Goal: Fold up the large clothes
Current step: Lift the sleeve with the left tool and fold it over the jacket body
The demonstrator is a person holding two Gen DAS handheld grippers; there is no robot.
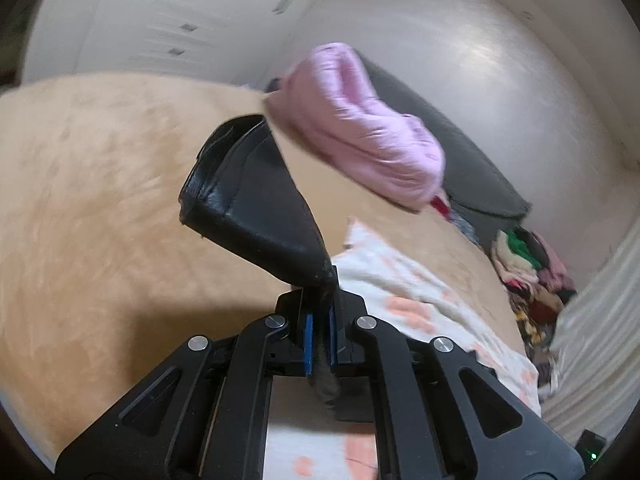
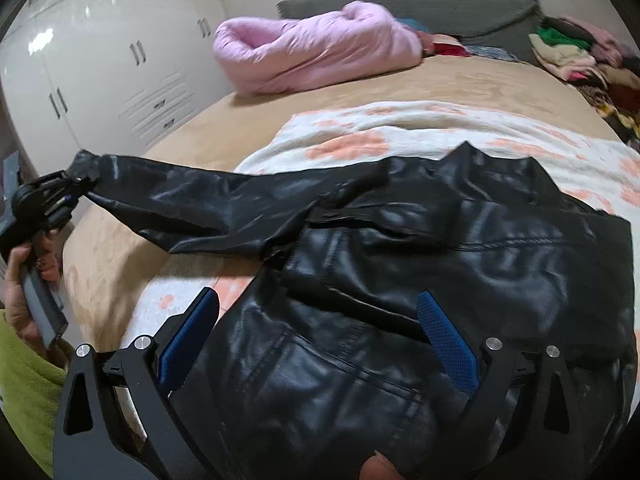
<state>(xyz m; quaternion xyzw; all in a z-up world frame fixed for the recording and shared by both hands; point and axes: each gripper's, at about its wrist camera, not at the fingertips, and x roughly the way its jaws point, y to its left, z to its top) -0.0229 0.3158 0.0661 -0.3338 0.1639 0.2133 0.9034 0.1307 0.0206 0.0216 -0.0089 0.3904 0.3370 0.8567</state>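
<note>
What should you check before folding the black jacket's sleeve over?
1. Left gripper shut on the sleeve cuff: ok.
2. Sleeve pulled out straight from the black jacket: ok.
3. Right gripper open above the jacket body, holding nothing: ok.
4. Jacket body flat on the flowered blanket: not ok, it looks creased.
5. Pink quilt clear of the jacket: ok.
6. Other sleeve's position: cannot tell, it is out of sight.
</note>
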